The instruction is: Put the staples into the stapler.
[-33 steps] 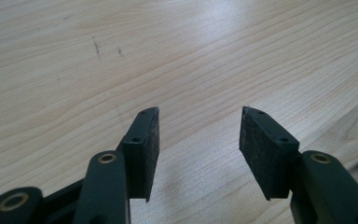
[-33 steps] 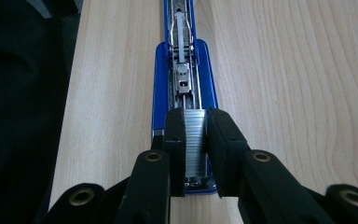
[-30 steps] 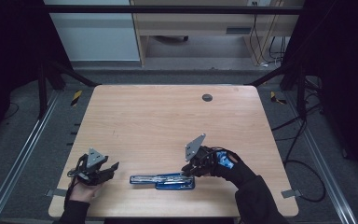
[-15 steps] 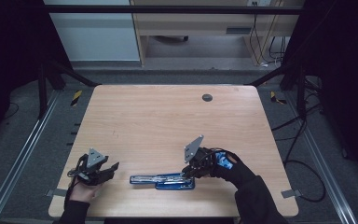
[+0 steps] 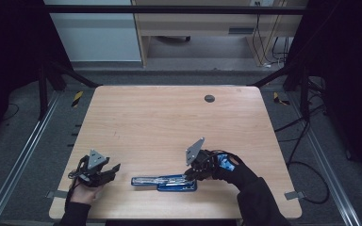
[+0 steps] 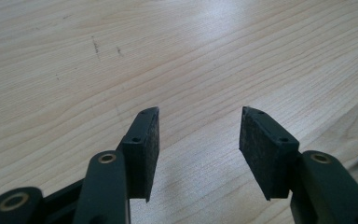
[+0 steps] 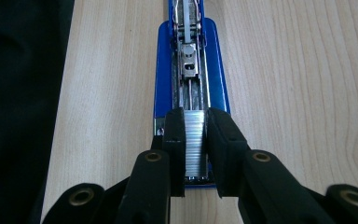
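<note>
Nothing moved: right gripper (image 7: pixel 196 140) pinches one staple strip (image 7: pixel 195 140); one stapler (image 7: pixel 190 79).

Lying flat and opened out near the table's front edge: a blue stapler (image 5: pixel 165 181), long axis running left to right, metal magazine channel (image 7: pixel 189 70) facing up with its spring pusher showing. Sitting in the channel at the right end: a silver strip of staples (image 7: pixel 196 142), being pinched on both sides. Resting apart from the table's edges, blue base touching the wood.
</note>
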`<state>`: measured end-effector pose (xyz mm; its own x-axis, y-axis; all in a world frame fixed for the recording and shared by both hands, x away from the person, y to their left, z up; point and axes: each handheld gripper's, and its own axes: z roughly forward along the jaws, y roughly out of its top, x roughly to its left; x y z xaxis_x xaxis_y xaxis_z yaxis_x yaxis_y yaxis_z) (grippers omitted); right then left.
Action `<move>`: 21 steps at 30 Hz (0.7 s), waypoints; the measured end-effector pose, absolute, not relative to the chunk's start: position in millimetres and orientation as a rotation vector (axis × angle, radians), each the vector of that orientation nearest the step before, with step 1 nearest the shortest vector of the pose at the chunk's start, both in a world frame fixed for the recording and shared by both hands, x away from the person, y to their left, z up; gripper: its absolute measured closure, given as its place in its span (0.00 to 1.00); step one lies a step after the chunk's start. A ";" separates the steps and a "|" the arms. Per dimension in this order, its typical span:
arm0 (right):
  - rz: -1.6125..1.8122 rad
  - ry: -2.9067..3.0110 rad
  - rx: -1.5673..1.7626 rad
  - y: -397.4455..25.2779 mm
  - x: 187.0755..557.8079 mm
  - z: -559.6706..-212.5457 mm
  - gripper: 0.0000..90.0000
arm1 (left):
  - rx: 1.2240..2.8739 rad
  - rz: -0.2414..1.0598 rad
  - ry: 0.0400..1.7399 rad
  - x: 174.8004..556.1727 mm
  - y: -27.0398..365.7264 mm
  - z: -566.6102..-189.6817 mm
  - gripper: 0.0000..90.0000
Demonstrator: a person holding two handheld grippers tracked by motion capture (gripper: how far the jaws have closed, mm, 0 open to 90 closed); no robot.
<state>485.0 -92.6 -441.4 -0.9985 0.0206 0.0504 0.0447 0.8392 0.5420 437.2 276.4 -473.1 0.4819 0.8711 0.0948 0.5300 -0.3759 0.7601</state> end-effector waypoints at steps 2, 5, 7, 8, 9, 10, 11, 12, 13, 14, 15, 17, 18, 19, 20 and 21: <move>-0.872 -2.973 -0.054 -92.2 484.7 -442.3 0.86 | 2.058 0.652 1.153 437.2 276.4 -473.2 0.53; -0.874 -2.971 -0.053 -92.1 484.9 -442.8 0.87 | 2.058 0.652 1.153 437.2 276.3 -473.2 0.53; -0.874 -2.971 -0.051 -92.0 484.9 -442.8 0.87 | 2.058 0.652 1.154 437.3 276.3 -473.2 0.53; -0.874 -2.970 -0.054 -91.9 484.8 -442.9 0.87 | 2.058 0.652 1.154 437.3 276.3 -473.2 0.53; -0.873 -2.970 -0.054 -91.8 484.7 -443.0 0.87 | 2.058 0.652 1.155 437.3 276.2 -473.3 0.53; -0.874 -2.970 -0.054 -91.6 484.8 -443.2 0.87 | 2.059 0.652 1.153 437.2 276.2 -473.3 0.53; -0.875 -2.969 -0.054 -91.4 484.7 -443.5 0.87 | 2.059 0.652 1.153 437.2 276.2 -473.2 0.53; -0.873 -2.969 -0.048 -91.0 485.1 -444.2 0.87 | 2.059 0.652 1.153 437.2 276.2 -473.2 0.53; -0.873 -2.970 -0.046 -90.6 485.1 -444.9 0.86 | 2.058 0.652 1.154 437.2 276.3 -473.2 0.53; -0.875 -2.973 -0.045 -90.2 485.2 -445.2 0.87 | 2.058 0.653 1.154 437.2 276.4 -473.1 0.53; -0.874 -2.973 -0.041 -90.4 485.4 -445.1 0.86 | 2.057 0.653 1.154 437.2 276.4 -473.2 0.53; -0.875 -2.969 -0.051 -90.5 485.0 -445.2 0.86 | 2.057 0.652 1.156 437.3 276.4 -473.3 0.53; -0.875 -2.969 -0.055 -90.6 484.9 -445.3 0.86 | 2.058 0.652 1.155 437.2 276.4 -473.2 0.53; -0.872 -2.970 -0.047 -90.9 485.1 -445.2 0.86 | 2.057 0.653 1.155 437.2 276.4 -473.2 0.53; -0.874 -2.970 -0.050 -90.9 484.9 -445.2 0.86 | 2.057 0.653 1.155 437.2 276.4 -473.1 0.53; -0.875 -2.970 -0.047 -91.0 485.0 -445.2 0.86 | 2.056 0.652 1.156 437.3 276.5 -473.1 0.53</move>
